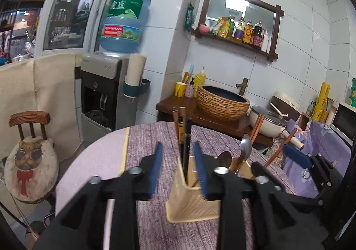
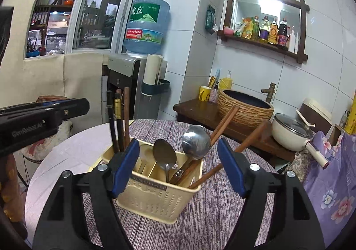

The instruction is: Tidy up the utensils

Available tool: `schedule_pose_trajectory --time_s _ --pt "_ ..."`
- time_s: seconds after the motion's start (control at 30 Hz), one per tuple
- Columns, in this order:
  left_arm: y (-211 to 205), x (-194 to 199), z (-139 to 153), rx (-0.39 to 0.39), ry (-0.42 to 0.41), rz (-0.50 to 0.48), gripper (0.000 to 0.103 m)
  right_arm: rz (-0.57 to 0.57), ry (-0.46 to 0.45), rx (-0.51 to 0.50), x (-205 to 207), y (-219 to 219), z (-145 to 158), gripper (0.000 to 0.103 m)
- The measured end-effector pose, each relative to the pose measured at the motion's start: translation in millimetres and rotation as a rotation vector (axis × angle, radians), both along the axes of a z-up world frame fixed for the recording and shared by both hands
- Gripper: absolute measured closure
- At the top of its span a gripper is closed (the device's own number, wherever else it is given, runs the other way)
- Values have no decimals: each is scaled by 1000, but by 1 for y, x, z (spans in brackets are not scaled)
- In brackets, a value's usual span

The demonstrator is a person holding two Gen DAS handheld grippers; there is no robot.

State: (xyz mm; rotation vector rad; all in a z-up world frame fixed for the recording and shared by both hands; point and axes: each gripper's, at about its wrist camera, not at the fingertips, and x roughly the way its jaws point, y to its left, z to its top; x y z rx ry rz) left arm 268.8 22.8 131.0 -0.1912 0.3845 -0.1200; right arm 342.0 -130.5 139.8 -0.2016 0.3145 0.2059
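Cream plastic utensil caddy (image 2: 155, 185) standing on a round table (image 2: 200, 227) under a purple-grey woven cloth, just ahead of the right gripper (image 2: 178, 167), partly between its blue-padded jaws; jaws wide apart, gripping nothing. Embossed band of lettering across the caddy's front, too small to read. Inside: dark chopsticks with gold bands (image 2: 118, 121) upright in the far-left compartment, two steel spoons (image 2: 195, 141) and reddish wooden chopsticks (image 2: 222, 125) leaning right.

Left gripper (image 1: 178, 161) at the caddy's narrow end, jaws parted about halfway and empty, the dark chopsticks rising just beyond and between the pads. Pale lettering on the left gripper's black body in the right view, starting "Gen", the rest blurred.

Beyond the jaws: blue water-cooler bottle (image 2: 146, 25) with a green label bearing the Chinese character "丘" and a red strip of digits, unclear. Row of sauce and oil bottles (image 2: 267, 30) on a dark wooden wall shelf, labels unreadable. White tiled walls; ribbed woven-look basin (image 2: 244, 107) on a dark wooden counter; cream lidded pan (image 2: 291, 132) to the right. Cat-print cushion (image 1: 31, 167) on a small wooden chair, left of the left jaws.
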Motion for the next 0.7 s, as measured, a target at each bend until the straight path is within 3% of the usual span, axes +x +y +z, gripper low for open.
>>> schedule_pose_trajectory --time_s 0.13,0.2,0.27,0.47,0.7 --pt "11 -34 -2 2 -36 12 30 15 -32 18 -35 -7 5 15" --pt "13 -50 -5 6 -46 14 13 19 -45 25 -51 -11 8 14" --pt "16 -68 -10 1 -58 23 7 28 -53 31 -71 -15 8 9" --pt "16 -113 -35 26 -58 33 6 55 -34 93 -125 -31 -4 6" --pt "12 -169 -92 60 -1 46 6 83 -25 129 -198 -44 -72 6"
